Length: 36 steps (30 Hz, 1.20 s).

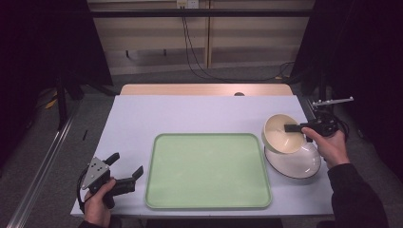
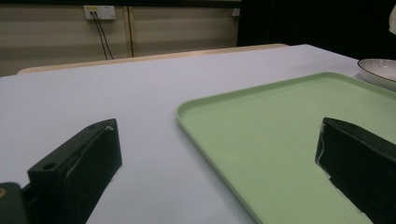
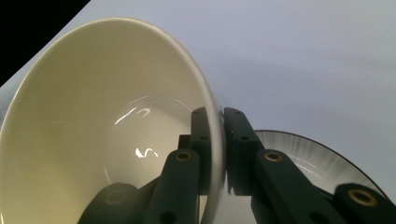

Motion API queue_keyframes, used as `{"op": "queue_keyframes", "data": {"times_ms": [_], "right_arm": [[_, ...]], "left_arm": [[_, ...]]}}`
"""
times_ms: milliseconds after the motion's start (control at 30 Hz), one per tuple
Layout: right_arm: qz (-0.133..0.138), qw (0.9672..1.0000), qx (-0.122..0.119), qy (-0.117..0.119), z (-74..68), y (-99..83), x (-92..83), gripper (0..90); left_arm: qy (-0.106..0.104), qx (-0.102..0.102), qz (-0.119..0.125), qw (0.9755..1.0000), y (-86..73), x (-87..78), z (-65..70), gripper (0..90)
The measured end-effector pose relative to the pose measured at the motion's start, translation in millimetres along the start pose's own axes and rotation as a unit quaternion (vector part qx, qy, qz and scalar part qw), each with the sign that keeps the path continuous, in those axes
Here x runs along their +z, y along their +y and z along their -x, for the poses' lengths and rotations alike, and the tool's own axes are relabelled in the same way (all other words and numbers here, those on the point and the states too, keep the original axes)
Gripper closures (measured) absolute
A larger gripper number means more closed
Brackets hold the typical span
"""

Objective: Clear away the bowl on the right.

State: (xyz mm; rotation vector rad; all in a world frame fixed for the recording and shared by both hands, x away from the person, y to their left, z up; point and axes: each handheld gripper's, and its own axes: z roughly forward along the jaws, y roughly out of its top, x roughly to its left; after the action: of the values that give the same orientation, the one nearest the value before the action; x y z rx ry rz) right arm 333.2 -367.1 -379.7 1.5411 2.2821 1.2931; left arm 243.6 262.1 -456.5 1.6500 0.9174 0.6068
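**Right gripper clamped on cream bowl rim, bowl tilted above white bowl**

Right gripper (image 1: 291, 128): jaws pressed together on the rim of the cream bowl (image 1: 283, 134), one jaw inside the wall, one outside (the right gripper view shows the rim pinched between the two black pads). The cream bowl (image 3: 107, 130) is tilted, its opening turned toward the tray side of the table. It sits above and partly over the white bowl (image 1: 294, 162), which rests on the table (image 1: 199, 114) just right of the tray; whether the two bowls touch I cannot tell. The white bowl (image 3: 308, 158) shows behind the jaws in the right gripper view, with a dark edge line and faint radial streaks inside.

Left gripper (image 1: 127, 172): jaws apart, nothing between them, held low at the near left corner of the table, just left of the green tray (image 1: 209, 171). In the left gripper view the two jaws stand wide, with the tray's (image 2: 280, 135) near corner lying between them farther off.

Tray: pale green, rounded corners, flat on the table centre, nothing on it. White bowl rim (image 2: 380, 70) visible past its far edge.
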Motion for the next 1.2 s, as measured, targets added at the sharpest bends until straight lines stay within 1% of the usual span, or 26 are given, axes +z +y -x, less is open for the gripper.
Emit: {"op": "queue_keyframes", "data": {"times_ms": [33,67,100,133,167,233,400,500,600,700,867,900,967,1033,1133,1167,1200], "right_arm": [[-0.001,1.0,-0.004,0.003,-3.2,4.4,4.0,83.4],[-0.001,1.0,-0.004,0.003,-3.2,4.4,4.0,83.4],[-0.002,1.0,-0.006,0.005,-6.9,8.8,8.3,83.4],[-0.002,1.0,-0.006,0.005,-6.9,8.8,8.3,83.4],[-0.005,0.9999,-0.009,0.008,-9.3,12.1,12.0,83.4],[-0.005,0.9999,-0.009,0.008,-11.1,14.4,14.9,83.4],[-0.003,0.9999,-0.009,0.01,-12.3,17.7,19.0,83.4],[-0.005,0.9999,-0.01,0.01,-13.0,20.6,24.1,83.4],[-0.006,0.9999,-0.008,0.008,-14.1,22.7,27.2,83.4],[-0.007,0.9999,-0.007,0.01,-14.5,26.5,32.0,83.4],[-0.012,0.9998,-0.008,0.014,-16.2,33.3,43.4,83.4],[-0.014,0.9998,-0.009,0.014,-16.9,34.8,47.7,83.3],[-0.016,0.9997,-0.009,0.016,-17.9,36.3,52.5,83.4],[-0.017,0.9997,-0.007,0.018,-18.8,37.8,58.8,83.4],[-0.018,0.9996,-0.004,0.02,-19.5,38.2,63.7,83.4],[-0.022,0.9996,-0.004,0.016,-20.1,38.8,67.6,83.4],[-0.022,0.9996,-0.004,0.016,-20.1,38.8,67.6,83.4]], "left_arm": [[0.003,0.0,-0.001,1.0,0.1,-0.1,0.1,0.4],[0.003,0.0,-0.001,1.0,0.1,-0.1,0.1,0.4],[0.002,-0.001,-0.001,1.0,0.0,-0.1,0.2,0.4],[0.002,-0.001,-0.001,1.0,0.0,-0.1,0.2,0.4],[-0.004,-0.002,0.001,1.0,-0.1,-0.1,-0.1,0.4],[-0.001,-0.001,-0.001,1.0,0.0,-0.3,-0.2,0.4],[-0.001,-0.001,-0.001,1.0,0.0,-0.2,-0.1,0.4],[0.003,0.0,-0.001,1.0,0.0,-0.1,0.1,0.4],[0.0,0.0,0.0,1.0,0.0,0.0,0.0,0.4],[0.003,0.0,-0.002,1.0,0.0,0.1,0.0,0.4],[-0.001,-0.001,-0.001,1.0,0.0,-0.2,-0.2,0.4],[0.003,0.001,-0.002,1.0,0.0,-0.3,-0.1,0.4],[0.0,0.001,0.0,1.0,0.0,-0.1,0.0,0.4],[0.003,0.001,-0.001,1.0,0.0,-0.2,0.0,0.4],[0.002,0.0,-0.001,1.0,0.0,-0.2,-0.1,0.4],[0.002,0.001,-0.001,1.0,0.0,-0.1,0.0,0.4],[0.002,0.001,-0.001,1.0,0.0,-0.1,0.0,0.4]]}}
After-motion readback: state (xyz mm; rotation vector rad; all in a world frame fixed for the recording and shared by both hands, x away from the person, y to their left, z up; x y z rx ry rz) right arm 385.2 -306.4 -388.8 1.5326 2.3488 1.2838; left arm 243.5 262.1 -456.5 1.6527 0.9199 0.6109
